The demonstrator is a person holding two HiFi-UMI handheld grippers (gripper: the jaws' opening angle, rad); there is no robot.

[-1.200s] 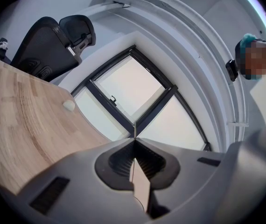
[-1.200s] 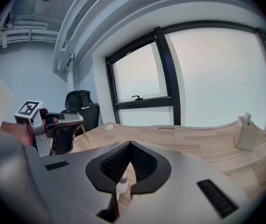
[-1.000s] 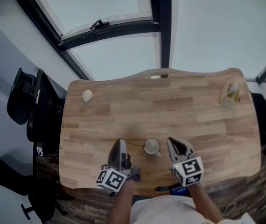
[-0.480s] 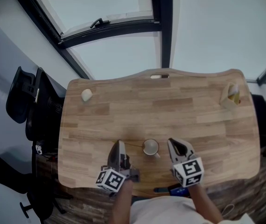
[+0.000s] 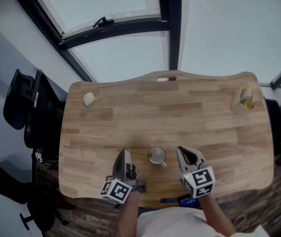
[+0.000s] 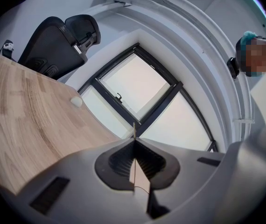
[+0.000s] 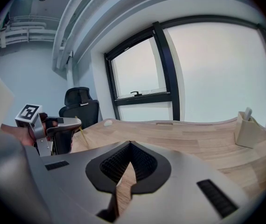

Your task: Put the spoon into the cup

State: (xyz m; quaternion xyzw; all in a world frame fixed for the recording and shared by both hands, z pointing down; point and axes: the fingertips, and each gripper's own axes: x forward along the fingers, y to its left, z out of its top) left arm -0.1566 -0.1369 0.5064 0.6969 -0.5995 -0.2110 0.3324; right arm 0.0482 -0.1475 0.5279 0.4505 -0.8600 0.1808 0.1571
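– Hardly anything has moved since a second ago. My grippers sit in the same spots. Only the head view has slid, so the table [image 5: 180,112] and the cup [image 5: 156,155] look a tiny bit more to the left.
– Where is the spoon?
– My left gripper [image 5: 124,153] has it. Its jaws are squeezed tight on the spoon [image 5: 137,152], which is thin like a stick. A bit pokes out past the jaw tips.
– Is it in the cup?
– It runs from my left gripper across to the left side of the cup's rim. I can't tell if the end is inside. The cup stands upright on the table, between my two grippers.
– And your right gripper [image 5: 181,151]?
– It is just beside the cup on the other side, not touching it. Its jaws are pressed together with nothing in them.
– What else is there?
– A small pale lump [image 5: 88,98] at the far left corner and a little holder [image 5: 242,101] at the far right corner, both well apart from the cup. A black chair [image 5: 27,107] stands by the table's left side.
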